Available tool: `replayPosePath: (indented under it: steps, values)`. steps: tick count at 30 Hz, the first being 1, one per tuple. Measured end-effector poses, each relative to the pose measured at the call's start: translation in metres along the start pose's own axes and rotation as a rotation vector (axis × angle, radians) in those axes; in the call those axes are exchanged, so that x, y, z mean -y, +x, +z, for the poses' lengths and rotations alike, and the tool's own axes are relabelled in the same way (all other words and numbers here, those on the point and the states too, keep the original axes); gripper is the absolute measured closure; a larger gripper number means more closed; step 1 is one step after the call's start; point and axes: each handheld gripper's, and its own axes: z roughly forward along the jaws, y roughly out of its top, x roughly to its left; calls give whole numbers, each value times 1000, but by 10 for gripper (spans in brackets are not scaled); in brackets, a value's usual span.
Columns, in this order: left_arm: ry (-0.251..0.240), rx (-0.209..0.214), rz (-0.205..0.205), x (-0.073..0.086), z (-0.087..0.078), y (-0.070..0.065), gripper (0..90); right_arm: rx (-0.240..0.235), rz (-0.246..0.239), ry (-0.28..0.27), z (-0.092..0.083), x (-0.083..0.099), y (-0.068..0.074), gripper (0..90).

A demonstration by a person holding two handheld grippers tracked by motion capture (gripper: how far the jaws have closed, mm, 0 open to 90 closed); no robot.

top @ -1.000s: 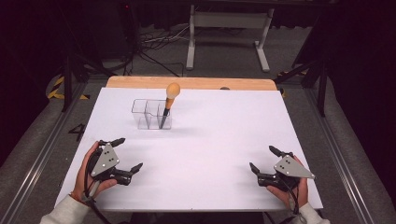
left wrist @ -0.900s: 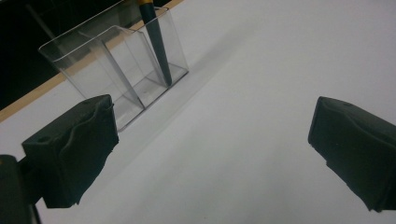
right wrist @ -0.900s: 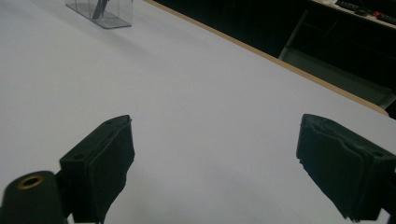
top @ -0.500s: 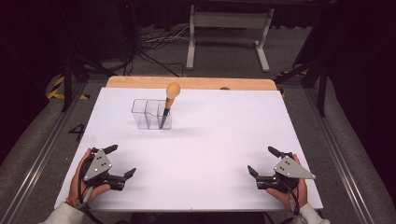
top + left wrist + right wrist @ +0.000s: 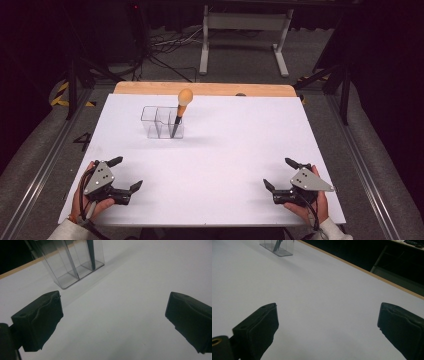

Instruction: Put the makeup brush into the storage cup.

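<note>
We rest both grippers, left [image 5: 125, 176] and right [image 5: 280, 174], jaws wide open and empty, at the bench's [image 5: 235, 150] near edge; the brush [image 5: 180, 113] leans in the far clear organizer [image 5: 161, 122], which a careless reach could topple.

This looks like a lab or studio set up for recording, not a home or a shop. A plain white sheet [image 5: 240, 150] covers a wooden table [image 5: 200, 88] and is kept almost bare, as on a test bench. Around it the room is dark, with black walls and drapes. The floor [image 5: 310, 55] is grey carpet, and loose cables [image 5: 165, 47] run across it behind the table. A white metal stand [image 5: 245, 30] with two legs sits farther back. Metal rails [image 5: 45, 155] line both sides of the table, and yellow-and-black hazard tape [image 5: 62, 92] marks the floor at the left.
</note>
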Motion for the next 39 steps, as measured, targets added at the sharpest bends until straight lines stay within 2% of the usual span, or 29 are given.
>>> replayPosePath:
  steps: [5,13,17,24,29,33,37,39]
  values:
    - [-1,2,14,-1,-1,-2,17,-1,-13,4,2,-1,2,44]
    - [-8,16,12,-1,0,-2,21,-10,-31,38,6,0,4,49]
    - [-9,17,11,-2,0,-3,22,-12,-31,38,6,0,5,51]
    - [-6,17,22,-2,0,-3,23,-14,-37,45,6,0,5,52]
    - [7,17,16,0,-1,-2,23,-17,-42,51,9,0,6,53]
    - [-2,11,16,-2,-2,-2,23,-26,-47,58,12,1,6,53]
    - [17,11,27,-2,3,-3,25,-25,-63,72,11,3,7,54]
    - [28,9,42,-3,5,-3,29,-23,-55,76,9,4,6,54]
